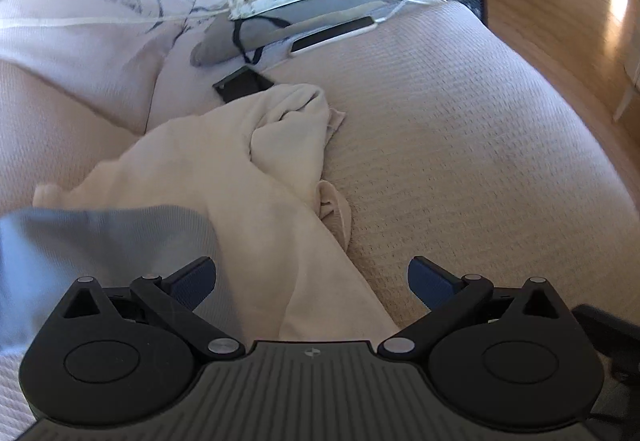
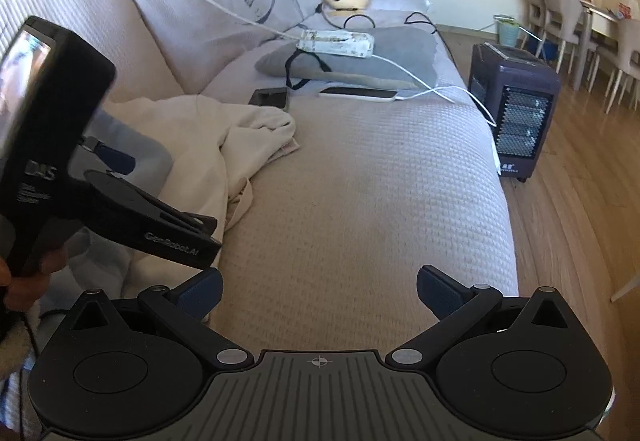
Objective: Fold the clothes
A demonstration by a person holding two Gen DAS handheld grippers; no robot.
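Cream garment [image 1: 224, 169] crumpled on sofa [image 1: 460, 145], both grippers wide, empty

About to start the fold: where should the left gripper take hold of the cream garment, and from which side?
Judging by its pose, take the cream garment at the loose flat corner by its far end, coming in from the bare sofa seat side. That edge lies thin and free, while the middle is bunched. The left gripper is open, holding nothing.
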